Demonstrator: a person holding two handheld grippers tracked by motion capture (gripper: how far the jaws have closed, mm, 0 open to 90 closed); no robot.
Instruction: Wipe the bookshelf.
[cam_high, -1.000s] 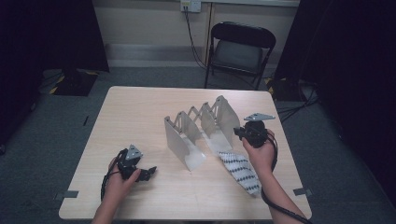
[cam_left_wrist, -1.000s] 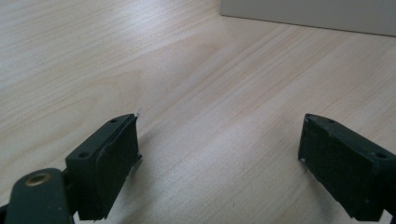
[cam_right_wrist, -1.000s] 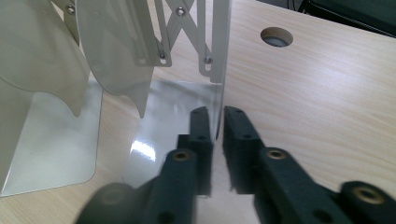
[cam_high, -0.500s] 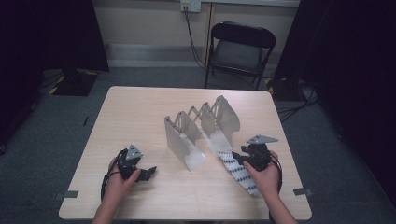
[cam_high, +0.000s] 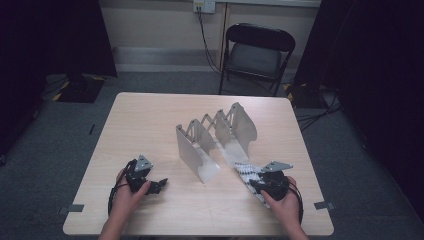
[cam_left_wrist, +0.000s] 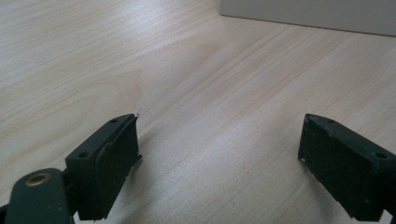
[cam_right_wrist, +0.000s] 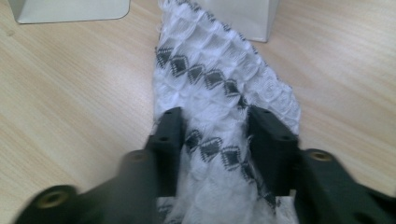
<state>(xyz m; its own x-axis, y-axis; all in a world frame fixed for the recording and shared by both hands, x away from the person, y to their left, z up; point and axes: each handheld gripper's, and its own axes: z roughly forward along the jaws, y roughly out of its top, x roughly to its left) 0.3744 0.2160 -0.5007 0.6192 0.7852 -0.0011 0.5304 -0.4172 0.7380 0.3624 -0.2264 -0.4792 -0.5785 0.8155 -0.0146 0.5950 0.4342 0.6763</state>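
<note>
On the pale wood tabletop (cam_high: 150, 130), near its front right corner, the right hand-held gripper (cam_right_wrist: 215, 126) straddles a white waffle-weave cloth with black diamond bands (cam_right_wrist: 219, 88); its jaws stand part-closed on either side of a raised fold, the pads pressing into the fabric, though whether the pinch is firm enough to lift cannot be told from the right gripper view; the cloth lies flat as a long strip, its far end just beside the foot of a metal zigzag divider rack (cam_high: 215, 135) that stands upright mid-table. At the front left, the left hand-held gripper (cam_left_wrist: 219, 144) rests low over bare wood, jaws spread wide and holding nothing, well apart from the cloth; the rack's nearest plate shows as a grey edge at the top of its view.

The step in hand appears to be taking up the cloth; doing it well likely means closing fully on the gathered ridge rather than on a single layer, so the weave does not slip free; a straight upward lift, kept clear of the rack's plates, should stop the trailing end from snagging on the metal; the idle left hand-held gripper could come across to catch the loose end if the strip sags or swings.
</note>
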